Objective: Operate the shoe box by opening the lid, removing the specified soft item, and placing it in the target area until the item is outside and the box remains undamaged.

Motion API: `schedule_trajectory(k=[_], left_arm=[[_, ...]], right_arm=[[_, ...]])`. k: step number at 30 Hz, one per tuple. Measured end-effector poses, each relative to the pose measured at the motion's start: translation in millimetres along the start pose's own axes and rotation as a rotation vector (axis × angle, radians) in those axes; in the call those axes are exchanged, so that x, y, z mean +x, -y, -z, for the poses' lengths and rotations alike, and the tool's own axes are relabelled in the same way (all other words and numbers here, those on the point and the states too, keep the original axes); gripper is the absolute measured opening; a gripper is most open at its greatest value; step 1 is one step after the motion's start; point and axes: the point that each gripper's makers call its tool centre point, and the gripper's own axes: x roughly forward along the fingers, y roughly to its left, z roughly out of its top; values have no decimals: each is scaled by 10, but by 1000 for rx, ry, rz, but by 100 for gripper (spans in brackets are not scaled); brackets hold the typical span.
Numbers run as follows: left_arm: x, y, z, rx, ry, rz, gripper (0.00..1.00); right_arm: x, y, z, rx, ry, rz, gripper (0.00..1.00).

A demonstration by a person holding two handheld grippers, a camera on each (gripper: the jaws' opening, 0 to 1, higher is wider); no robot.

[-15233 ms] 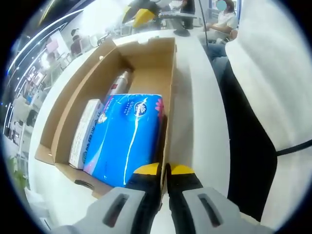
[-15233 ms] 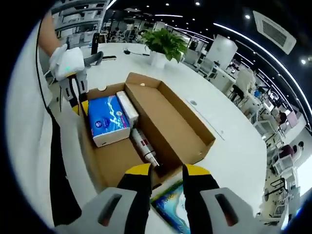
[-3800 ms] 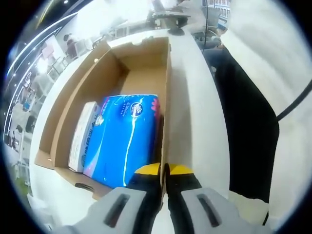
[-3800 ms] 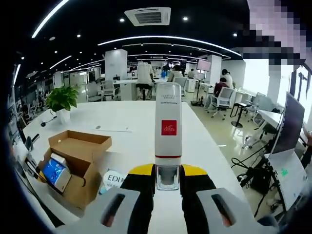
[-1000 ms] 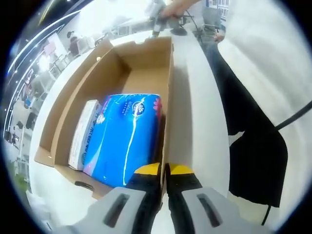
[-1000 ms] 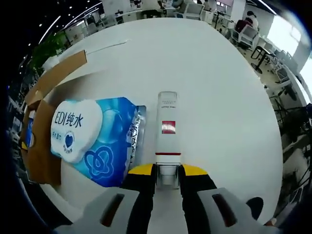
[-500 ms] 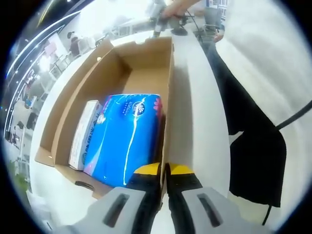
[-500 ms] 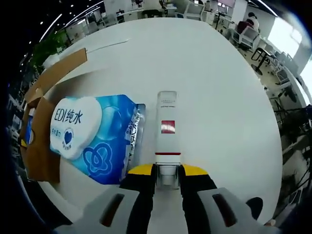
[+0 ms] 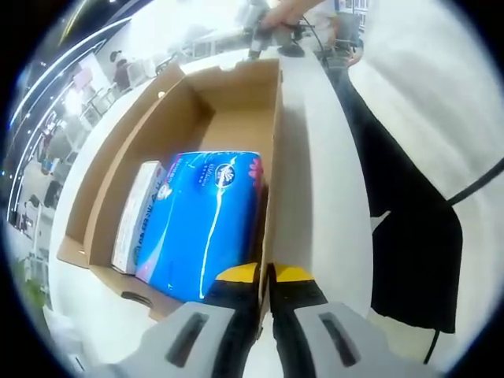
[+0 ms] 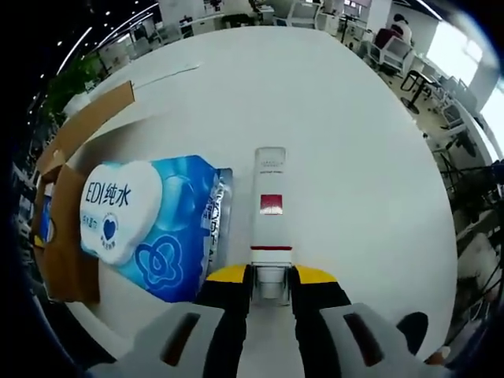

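left gripper (image 9: 266, 274): jaws closed tight on the near wall of the open cardboard shoe box (image 9: 275, 134), pinching its edge. just ahead of the tips, inside the box, lies a blue soft pack (image 9: 206, 220); a white carton (image 9: 135, 214) sits to its left, against the box's far-left wall. rest of box floor beyond them bare. box stands on white table (image 9: 323, 197). person's dark and white clothing off to the right.

right gripper (image 10: 266, 276): jaws clamped on the base of a white tube w/ red label (image 10: 269, 206), tube pointing straight ahead, low over the table (image 10: 354, 157). touching the tube's left side: blue wet-wipes pack (image 10: 153, 228), lying flat on table outside the box. box (image 10: 67, 205) further left, lid flap open.
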Motion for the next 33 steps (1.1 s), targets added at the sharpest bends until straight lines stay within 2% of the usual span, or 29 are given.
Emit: schedule_trajectory(k=[3, 4, 9, 16, 19, 22, 26, 28, 33], left_arm=[[-1, 0, 1, -1, -1, 0, 4], [-1, -1, 2, 0, -1, 0, 4], [-6, 2, 0, 0, -1, -2, 4], [-12, 7, -9, 4, 2, -3, 4], [-16, 8, -13, 2, 4, -6, 5], [-17, 13, -17, 7, 5, -6, 5], [-17, 12, -19, 7, 8, -9, 5], [-15, 11, -20, 9, 9, -9, 5], [-15, 9, -24, 14, 13, -8, 5]], right_arm=[[-25, 26, 8, 10, 3, 15, 21], [-44, 26, -24, -6, 27, 13, 22], [-86, -15, 1, 18, 23, -13, 26], [-230, 12, -62, -2, 82, 9, 31], [-380, -25, -197, 34, 167, -4, 35], [-510, -13, -258, 25, 205, 13, 36], [-623, 1, -338, 53, 252, 15, 39], [-724, -7, -431, 86, 307, 14, 41], [-916, -60, -554, 101, 385, 22, 42]])
